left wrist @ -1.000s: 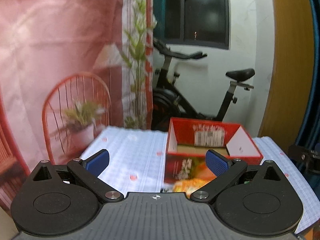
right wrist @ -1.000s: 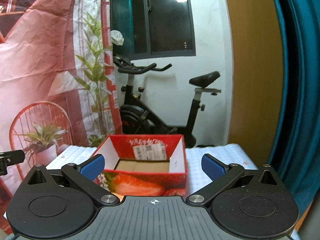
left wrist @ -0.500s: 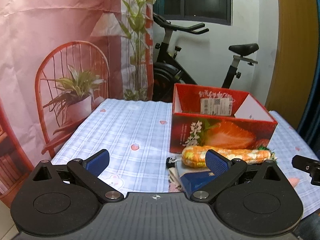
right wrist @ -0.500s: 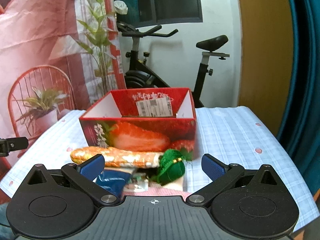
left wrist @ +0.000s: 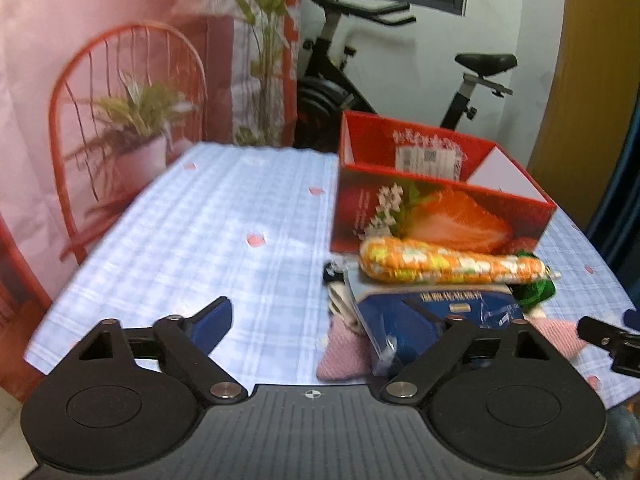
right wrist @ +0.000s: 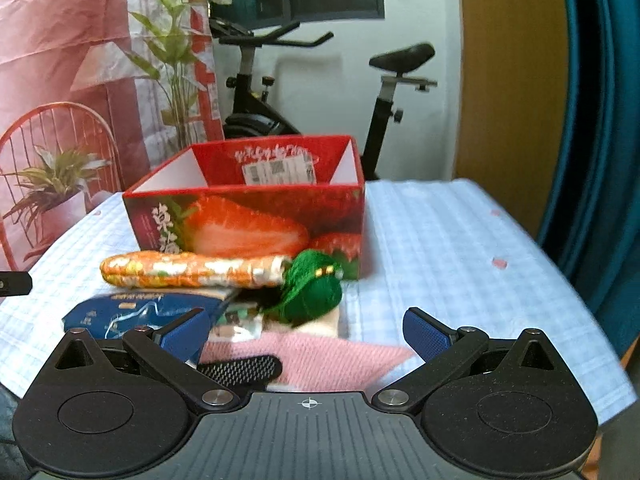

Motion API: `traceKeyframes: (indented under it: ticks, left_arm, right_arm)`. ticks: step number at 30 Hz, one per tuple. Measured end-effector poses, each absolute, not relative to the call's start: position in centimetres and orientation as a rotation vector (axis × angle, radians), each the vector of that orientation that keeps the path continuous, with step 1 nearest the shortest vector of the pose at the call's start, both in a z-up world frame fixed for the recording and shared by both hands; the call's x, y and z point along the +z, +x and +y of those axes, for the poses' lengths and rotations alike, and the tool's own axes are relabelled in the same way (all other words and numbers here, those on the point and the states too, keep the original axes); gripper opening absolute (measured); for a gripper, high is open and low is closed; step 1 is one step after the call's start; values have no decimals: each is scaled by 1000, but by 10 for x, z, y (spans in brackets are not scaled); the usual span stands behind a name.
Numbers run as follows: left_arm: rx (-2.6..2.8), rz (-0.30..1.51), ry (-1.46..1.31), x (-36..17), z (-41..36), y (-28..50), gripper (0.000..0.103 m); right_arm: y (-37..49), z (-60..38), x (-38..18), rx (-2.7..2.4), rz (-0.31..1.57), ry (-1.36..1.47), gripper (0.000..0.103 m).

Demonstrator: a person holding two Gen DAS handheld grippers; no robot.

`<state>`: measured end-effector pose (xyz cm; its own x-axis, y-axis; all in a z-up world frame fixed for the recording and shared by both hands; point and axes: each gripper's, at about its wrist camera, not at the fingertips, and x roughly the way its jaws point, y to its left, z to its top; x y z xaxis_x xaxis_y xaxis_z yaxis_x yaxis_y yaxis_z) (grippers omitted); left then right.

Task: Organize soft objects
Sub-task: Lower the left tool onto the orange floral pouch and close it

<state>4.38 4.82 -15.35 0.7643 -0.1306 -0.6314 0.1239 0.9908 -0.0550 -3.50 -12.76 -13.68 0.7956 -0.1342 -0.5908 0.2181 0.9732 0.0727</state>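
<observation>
Left wrist view showed the left tongs (left wrist: 320,320) released, with their jaws just having narrowed a little and nothing pressed between the pads; the blue pack (left wrist: 436,316) lay just ahead of the right-hand finger. The soft things sat in a pile on the checked surface (left wrist: 208,232), right in front of the red box (left wrist: 436,208). The orange plush (left wrist: 448,266) lay across the top of the pile, touching the box's front wall, with the blue pack under it and a pink knit (left wrist: 344,356) at the bottom. Right wrist view showed the right tongs (right wrist: 304,334) released and empty above the pink knit (right wrist: 332,360). A green plush (right wrist: 314,286) rested at the end of the orange plush (right wrist: 192,270), beside the box (right wrist: 248,216).
</observation>
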Motion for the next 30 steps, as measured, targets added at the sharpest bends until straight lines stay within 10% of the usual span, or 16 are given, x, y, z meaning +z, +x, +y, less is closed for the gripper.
traceKeyframes:
  ticks: [8, 30]
  left_arm:
    - [-247, 807, -97, -187, 49, 51, 60]
    - [-316, 854, -146, -181, 20, 159, 59]
  right_arm:
    - [-30, -119, -168, -98, 740, 163, 84]
    - [57, -130, -148, -26, 646, 168, 72]
